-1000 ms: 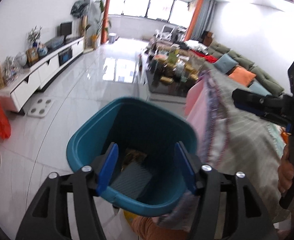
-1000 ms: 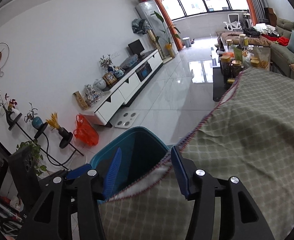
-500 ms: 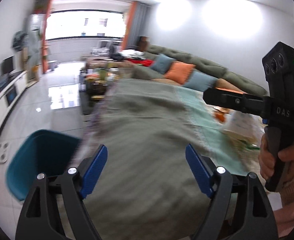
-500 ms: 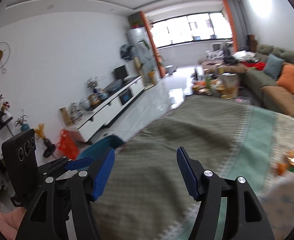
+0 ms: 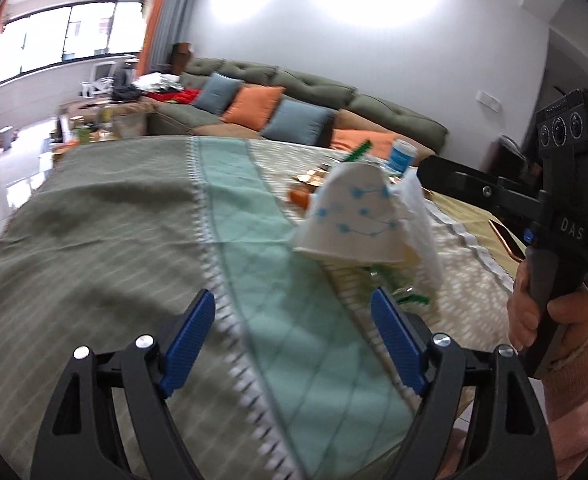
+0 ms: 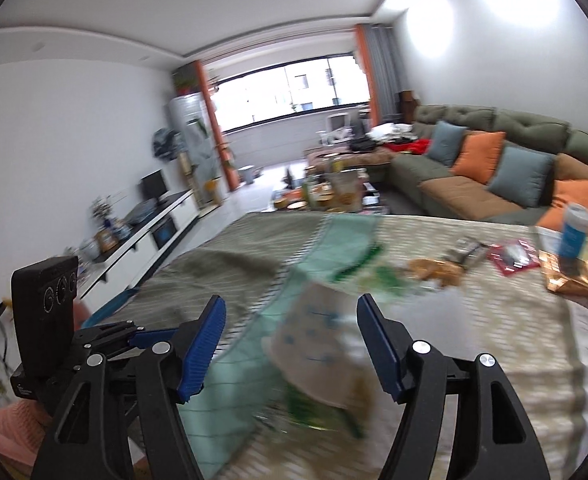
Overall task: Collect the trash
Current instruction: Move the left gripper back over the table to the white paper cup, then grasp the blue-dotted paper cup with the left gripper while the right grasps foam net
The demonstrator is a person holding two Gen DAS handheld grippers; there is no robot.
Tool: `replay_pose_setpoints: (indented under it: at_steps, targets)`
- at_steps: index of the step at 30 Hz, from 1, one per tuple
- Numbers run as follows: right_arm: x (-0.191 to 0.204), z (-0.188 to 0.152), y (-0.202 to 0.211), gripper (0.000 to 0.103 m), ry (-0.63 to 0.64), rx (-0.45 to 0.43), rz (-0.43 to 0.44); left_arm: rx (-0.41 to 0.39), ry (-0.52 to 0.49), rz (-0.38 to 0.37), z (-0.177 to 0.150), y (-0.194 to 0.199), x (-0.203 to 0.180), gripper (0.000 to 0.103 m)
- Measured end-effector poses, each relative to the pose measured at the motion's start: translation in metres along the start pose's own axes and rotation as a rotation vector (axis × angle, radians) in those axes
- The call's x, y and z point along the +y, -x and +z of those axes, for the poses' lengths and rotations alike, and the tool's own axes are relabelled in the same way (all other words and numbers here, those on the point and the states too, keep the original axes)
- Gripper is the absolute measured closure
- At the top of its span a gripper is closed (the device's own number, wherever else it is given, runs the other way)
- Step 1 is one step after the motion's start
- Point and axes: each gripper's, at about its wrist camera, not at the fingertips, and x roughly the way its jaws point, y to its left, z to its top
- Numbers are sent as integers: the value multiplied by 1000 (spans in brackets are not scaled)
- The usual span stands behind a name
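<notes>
A white paper cup with blue flowers lies tipped on the cloth-covered table, on green wrapper scraps. It also shows blurred in the right wrist view, just ahead of my right gripper, which is open and empty. My left gripper is open and empty over the teal stripe, the cup ahead and to its right. More trash lies farther back: orange peel, a red packet, a gold wrapper.
A blue-and-white can stands at the table's far right. A phone lies by the right edge. A green sofa with cushions runs behind the table. A teal bin's rim shows low left of the table.
Both grippers swung right, away from the teal bin and onto the tabletop. The cup and the other trash have come into view. Both grippers stayed open.
</notes>
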Motion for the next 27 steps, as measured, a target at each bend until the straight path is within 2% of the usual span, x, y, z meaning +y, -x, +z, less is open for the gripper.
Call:
replay_pose_setpoints:
  at_steps: [4, 11, 19, 24, 27]
  targets:
    - [-29, -5, 8, 33, -55, -10, -45, 35, 23, -59, 8, -24, -5, 22]
    - [-63, -13, 9, 32, -119, 4, -67, 57, -6, -73, 22, -45, -16, 22]
    - [-76, -26, 5, 28, -144, 28, -68, 86, -105, -34, 37, -74, -39, 7]
    - [-76, -28, 4, 28, -147, 34, -58, 132, -129, -13, 37, -93, -44, 7]
    - [-75, -30, 4, 28, -143, 41, -52, 150, -132, -2, 34, -99, -42, 12]
